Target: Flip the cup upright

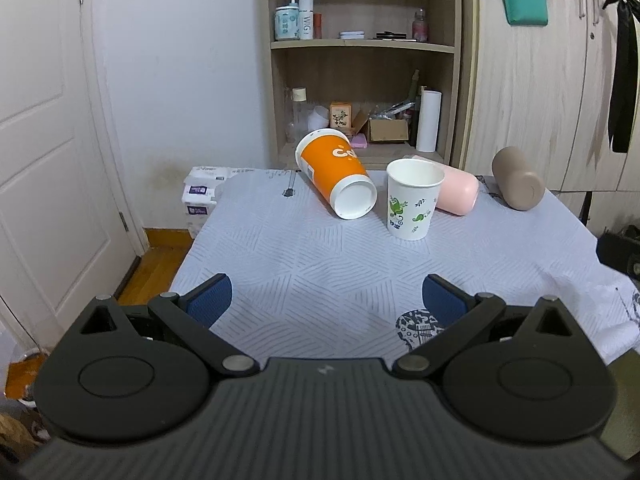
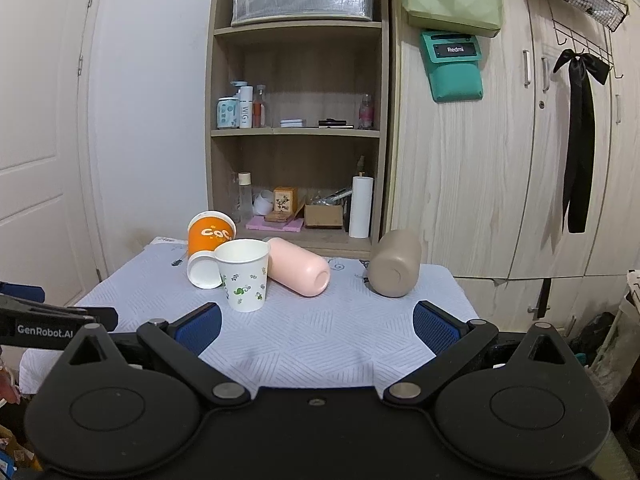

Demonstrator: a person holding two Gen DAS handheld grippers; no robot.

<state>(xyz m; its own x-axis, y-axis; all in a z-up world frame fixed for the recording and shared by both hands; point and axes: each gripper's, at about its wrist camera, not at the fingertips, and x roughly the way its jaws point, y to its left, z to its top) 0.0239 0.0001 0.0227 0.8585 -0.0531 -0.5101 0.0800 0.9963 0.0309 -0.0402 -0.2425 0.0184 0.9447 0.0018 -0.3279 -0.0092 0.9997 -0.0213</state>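
On the cloth-covered table [image 1: 300,264] an orange paper cup [image 1: 334,170] lies on its side, base toward me. A white floral paper cup [image 1: 412,200] stands upright beside it. A pink cup [image 1: 460,192] and a tan cup [image 1: 518,180] lie on their sides further right. In the right wrist view the orange cup [image 2: 208,240], floral cup [image 2: 244,274], pink cup [image 2: 300,266] and tan cup [image 2: 396,268] show the same way. My left gripper [image 1: 326,300] is open and empty over the near table. My right gripper [image 2: 316,326] is open and empty, short of the cups.
A wooden shelf unit [image 1: 360,44] with bottles and boxes stands behind the table. Wardrobe doors [image 2: 500,168] are at the right, a white door [image 1: 44,128] at the left. Tissue packs [image 1: 200,192] sit by the table's far left corner. The left gripper's body [image 2: 44,324] shows at the left edge.
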